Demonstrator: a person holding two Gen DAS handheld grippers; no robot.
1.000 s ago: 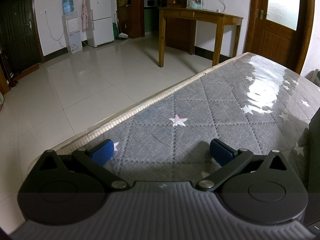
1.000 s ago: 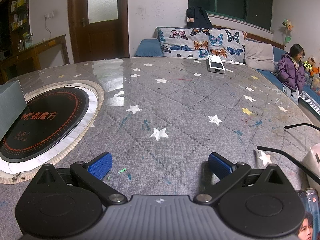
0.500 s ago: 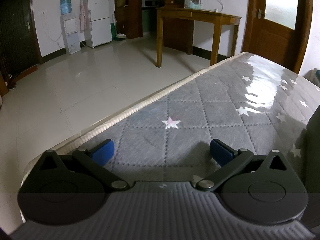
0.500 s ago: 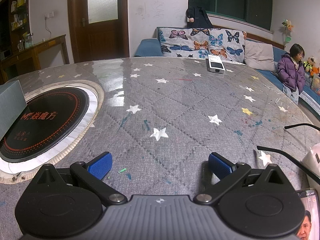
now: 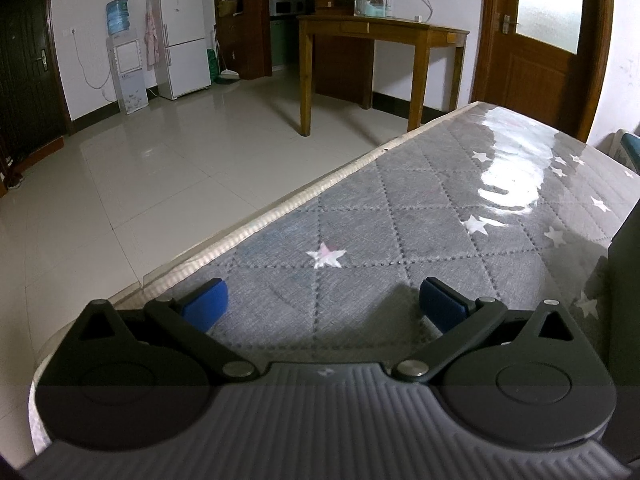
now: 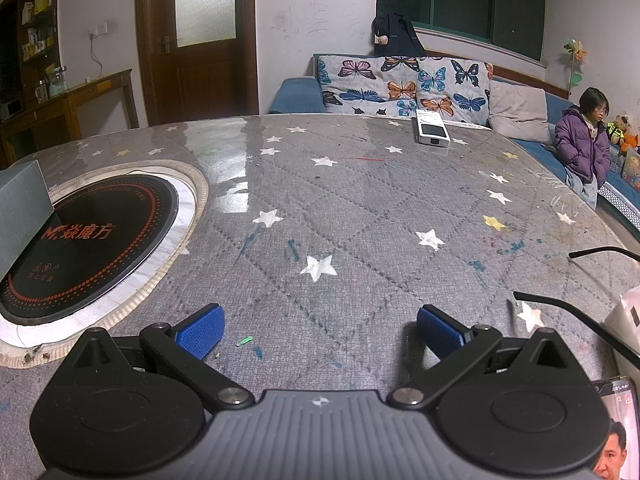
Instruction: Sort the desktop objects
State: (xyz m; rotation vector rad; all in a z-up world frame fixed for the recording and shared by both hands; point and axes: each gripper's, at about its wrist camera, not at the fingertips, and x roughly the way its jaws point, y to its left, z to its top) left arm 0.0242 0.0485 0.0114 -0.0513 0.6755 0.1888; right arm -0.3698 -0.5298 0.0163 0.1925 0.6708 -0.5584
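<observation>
My left gripper is open and empty, low over the grey star-patterned table cover near the table's edge. A dark grey box stands at its right. My right gripper is open and empty above the same cover. In the right wrist view, black glasses lie at the right, with a white object beside them and a phone with a lit screen at the bottom right. A white device lies at the far side. The grey box stands at the left.
A round black induction hob is set into the table at the left. The table edge drops to a tiled floor on the left. A sofa and a seated child are beyond the table.
The left gripper's view has shifted left and back, so more floor and the table edge show. The right gripper has not moved; only the phone's screen picture changed.
</observation>
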